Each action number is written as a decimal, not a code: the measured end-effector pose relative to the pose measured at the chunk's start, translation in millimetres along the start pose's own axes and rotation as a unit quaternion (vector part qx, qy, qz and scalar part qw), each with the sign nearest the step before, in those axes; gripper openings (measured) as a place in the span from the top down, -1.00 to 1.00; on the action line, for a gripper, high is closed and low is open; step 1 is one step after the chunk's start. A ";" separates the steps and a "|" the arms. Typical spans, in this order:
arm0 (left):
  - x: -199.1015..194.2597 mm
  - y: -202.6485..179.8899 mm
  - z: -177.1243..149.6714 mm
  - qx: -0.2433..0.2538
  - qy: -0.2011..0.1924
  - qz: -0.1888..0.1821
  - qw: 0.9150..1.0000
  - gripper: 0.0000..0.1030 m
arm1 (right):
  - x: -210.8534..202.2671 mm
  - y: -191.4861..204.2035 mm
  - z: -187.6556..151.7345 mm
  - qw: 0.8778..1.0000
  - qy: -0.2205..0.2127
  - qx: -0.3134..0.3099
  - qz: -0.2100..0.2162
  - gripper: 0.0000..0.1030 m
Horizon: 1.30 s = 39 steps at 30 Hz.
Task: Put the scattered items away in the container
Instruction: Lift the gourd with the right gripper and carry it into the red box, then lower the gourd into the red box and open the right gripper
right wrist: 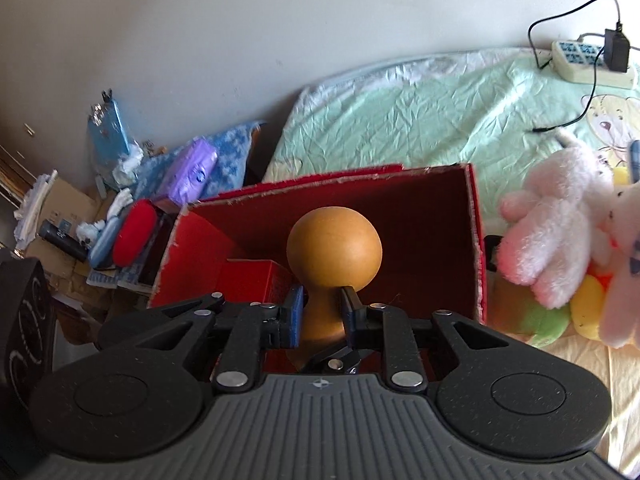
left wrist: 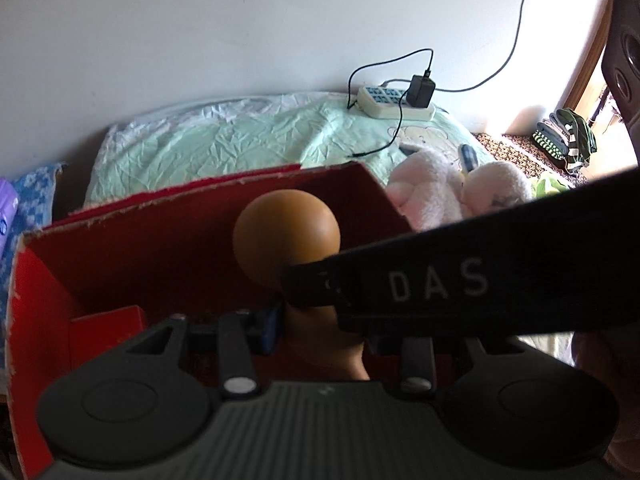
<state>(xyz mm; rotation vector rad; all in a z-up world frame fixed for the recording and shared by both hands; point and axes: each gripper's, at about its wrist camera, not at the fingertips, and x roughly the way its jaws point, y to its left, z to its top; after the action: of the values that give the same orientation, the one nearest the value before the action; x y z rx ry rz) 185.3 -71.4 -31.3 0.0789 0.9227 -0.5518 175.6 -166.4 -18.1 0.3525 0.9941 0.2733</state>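
Right wrist | right tool (right wrist: 322,312) grips gourd (right wrist: 334,256) neck; above red box (right wrist: 478,240)

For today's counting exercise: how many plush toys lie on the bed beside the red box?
2 clearly: a pink-white plush right of the red box, and a white plush at the far right. Colourful shapes beneath may be more.

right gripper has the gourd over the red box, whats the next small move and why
Probably lower a little and then open the fingers. The right gripper clamps the neck of the brown gourd, whose bulb already sits inside the walls of the red box, next to a small red carton, so a short drop should land it inside.
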 end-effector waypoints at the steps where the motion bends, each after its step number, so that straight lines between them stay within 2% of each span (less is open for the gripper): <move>1: 6.8 4.5 1.3 -0.005 0.015 0.001 1.000 0.28 | 7.0 0.2 1.4 1.000 0.012 0.000 -0.001 0.61; 2: 13.3 7.6 1.9 -0.008 0.027 0.001 1.000 0.34 | 13.3 0.5 2.3 1.000 0.022 0.001 -0.002 0.70; 4: 25.5 15.4 3.3 -0.019 0.050 -0.015 0.998 0.34 | 26.8 -2.0 4.0 0.999 0.048 0.013 0.003 0.83; 5: 29.5 16.5 3.4 -0.025 0.062 -0.020 0.998 0.33 | 33.7 -3.2 4.4 0.998 0.061 0.019 0.006 0.83; 9: 47.6 20.0 1.8 -0.034 0.104 0.002 0.994 0.34 | 56.7 -10.9 4.3 0.995 0.093 0.039 -0.006 0.84; 11: 48.9 23.7 3.0 -0.048 0.113 -0.009 0.992 0.32 | 60.8 -14.5 3.6 0.994 0.098 0.048 -0.013 0.83; 13: 46.8 22.9 3.1 -0.042 0.119 0.009 0.992 0.24 | 61.6 -16.6 3.1 0.994 0.099 0.049 -0.016 0.83; 15: 45.5 21.7 2.8 -0.040 0.133 0.017 0.990 0.24 | 62.0 -19.2 3.1 0.993 0.102 0.054 -0.029 0.82; 21: 49.0 18.9 3.5 -0.028 0.150 0.023 0.988 0.07 | 54.9 -20.7 1.7 0.990 0.114 0.064 -0.048 0.70; 23: 50.6 16.1 4.4 -0.018 0.154 0.027 0.987 0.01 | 53.9 -20.4 0.7 0.989 0.120 0.072 -0.052 0.51; 24: 51.6 15.3 5.0 -0.014 0.156 0.026 0.987 0.01 | 54.5 -20.5 -0.2 0.988 0.123 0.076 -0.052 0.47; 29: 58.0 24.4 8.7 -0.031 0.176 0.029 0.983 0.03 | 81.2 -23.6 8.5 0.984 0.150 0.089 -0.040 0.46; 34: 55.9 30.9 7.9 -0.014 0.179 0.054 0.982 0.02 | 104.4 -26.8 10.8 0.979 0.182 0.091 -0.009 0.43; 37: 52.0 35.4 6.6 -0.013 0.172 0.074 0.982 -0.08 | 110.7 -26.7 10.8 0.978 0.188 0.093 0.011 0.44; 39: 48.5 40.7 5.8 -0.020 0.167 0.081 0.982 -0.15 | 110.8 -18.2 10.9 0.980 0.183 0.071 0.011 0.44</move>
<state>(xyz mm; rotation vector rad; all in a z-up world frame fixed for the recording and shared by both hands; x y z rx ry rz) 232.2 -58.5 -72.1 0.2140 1.2408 -0.3733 243.6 -142.6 -104.9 0.4529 1.3771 0.2951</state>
